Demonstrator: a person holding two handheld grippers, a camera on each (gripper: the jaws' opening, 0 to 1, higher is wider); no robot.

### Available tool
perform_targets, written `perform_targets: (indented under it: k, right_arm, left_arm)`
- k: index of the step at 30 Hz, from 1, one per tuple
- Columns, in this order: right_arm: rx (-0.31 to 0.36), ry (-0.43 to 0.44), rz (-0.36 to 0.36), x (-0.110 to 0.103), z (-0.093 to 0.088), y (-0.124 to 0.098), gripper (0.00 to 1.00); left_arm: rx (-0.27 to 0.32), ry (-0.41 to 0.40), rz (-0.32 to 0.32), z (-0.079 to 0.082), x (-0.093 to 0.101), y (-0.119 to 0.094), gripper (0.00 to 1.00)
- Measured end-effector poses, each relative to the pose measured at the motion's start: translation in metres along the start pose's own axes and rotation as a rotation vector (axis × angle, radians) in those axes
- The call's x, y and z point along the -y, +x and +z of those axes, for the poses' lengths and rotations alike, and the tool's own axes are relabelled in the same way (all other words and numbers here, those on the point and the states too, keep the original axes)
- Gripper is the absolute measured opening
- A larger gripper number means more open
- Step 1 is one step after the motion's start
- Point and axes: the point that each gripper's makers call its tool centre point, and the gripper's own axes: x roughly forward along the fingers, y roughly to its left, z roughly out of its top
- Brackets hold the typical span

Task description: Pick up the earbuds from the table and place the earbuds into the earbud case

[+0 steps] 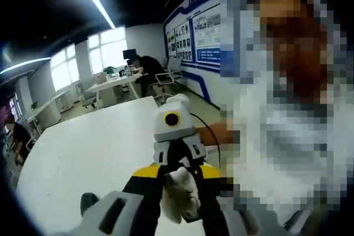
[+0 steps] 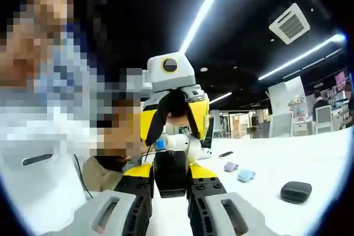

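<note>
Earbud case (image 2: pixel 171 172), dark and apparently open, sits clenched in the right gripper (image 2: pixel 170 187); the left gripper (image 1: pixel 180 194) grasps a white earbud (image 1: pixel 180 192). Both hover above the table (image 1: pixel 94 147). Next, I judge, comes seating the bud.

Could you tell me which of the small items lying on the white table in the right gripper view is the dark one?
The dark oval case, nearest the right edge; the two others are pale lilac and blue.
</note>
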Motion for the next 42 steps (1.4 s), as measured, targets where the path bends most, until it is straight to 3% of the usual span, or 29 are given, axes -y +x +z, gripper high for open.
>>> perform_targets:
  k: [17, 19, 27, 36, 42]
  right_arm:
    - [-0.032, 0.022, -0.018, 0.005, -0.012, 0.004, 0.21]
    - [-0.019, 0.038, -0.021, 0.007, -0.01, 0.002, 0.21]
    - [-0.013, 0.031, -0.027, 0.008, -0.009, 0.0, 0.21]
    - [0.041, 0.041, -0.068, 0.018, 0.002, -0.006, 0.21]
    - [0.038, 0.04, -0.063, 0.016, 0.002, -0.003, 0.21]
  left_arm:
    - [-0.102, 0.037, 0.028, -0.013, 0.008, -0.012, 0.23]
    - [-0.15, 0.027, 0.038, -0.024, 0.007, -0.016, 0.2]
    - [-0.116, 0.052, 0.038, -0.018, 0.012, -0.01, 0.23]
    - [-0.07, 0.069, 0.114, -0.013, 0.007, -0.025, 0.23]
    - [-0.061, 0.06, 0.088, -0.014, 0.012, -0.018, 0.24]
